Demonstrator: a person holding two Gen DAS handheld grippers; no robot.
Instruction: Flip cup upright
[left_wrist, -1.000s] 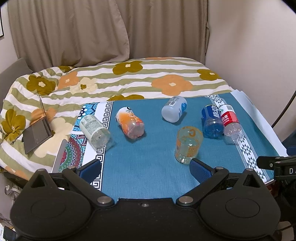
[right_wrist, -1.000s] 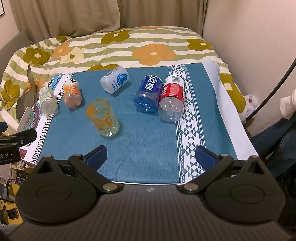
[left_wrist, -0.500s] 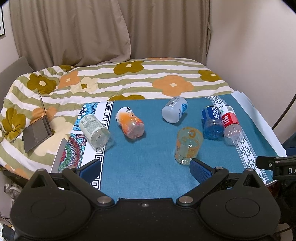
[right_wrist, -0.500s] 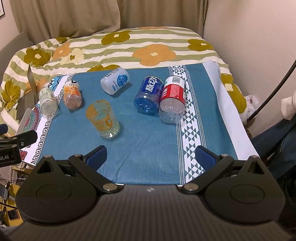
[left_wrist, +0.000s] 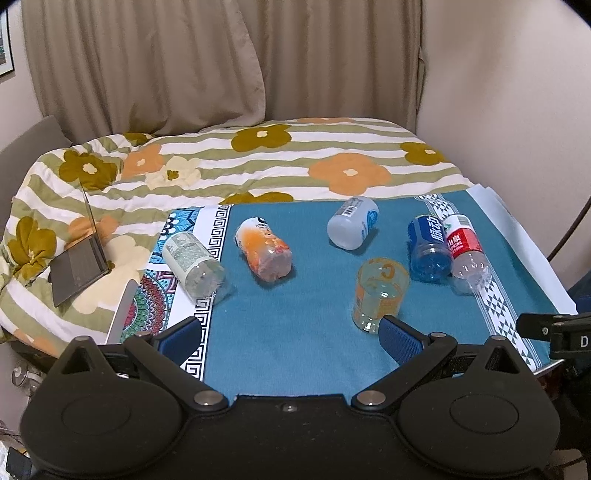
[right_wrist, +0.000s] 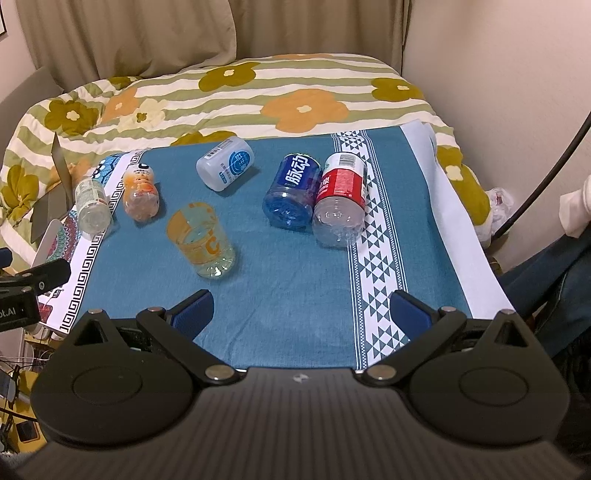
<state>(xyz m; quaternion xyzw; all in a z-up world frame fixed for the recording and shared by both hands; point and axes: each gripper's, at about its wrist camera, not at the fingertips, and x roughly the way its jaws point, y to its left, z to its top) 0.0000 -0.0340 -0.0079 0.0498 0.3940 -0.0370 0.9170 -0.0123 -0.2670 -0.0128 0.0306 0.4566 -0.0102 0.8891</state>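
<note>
A clear cup with orange print (left_wrist: 380, 293) lies on its side on the teal cloth (left_wrist: 303, 317), base toward me; it also shows in the right wrist view (right_wrist: 201, 240). My left gripper (left_wrist: 290, 338) is open and empty at the near edge, its right fingertip (left_wrist: 397, 338) just in front of the cup. My right gripper (right_wrist: 301, 312) is open and empty, nearer than the cup and to its right.
Several cut bottles lie on the cloth: clear (left_wrist: 194, 264), orange (left_wrist: 264, 249), white (left_wrist: 352, 227), blue (left_wrist: 428, 245), red-labelled (left_wrist: 465, 253). A flowered bedspread (left_wrist: 295, 158) lies behind, with a laptop (left_wrist: 79, 266) at left. A wall (left_wrist: 517, 92) is at right.
The left wrist view has pulled back and up slightly, showing more curtain. The cup and bottles have not moved. Both grippers stay open.
</note>
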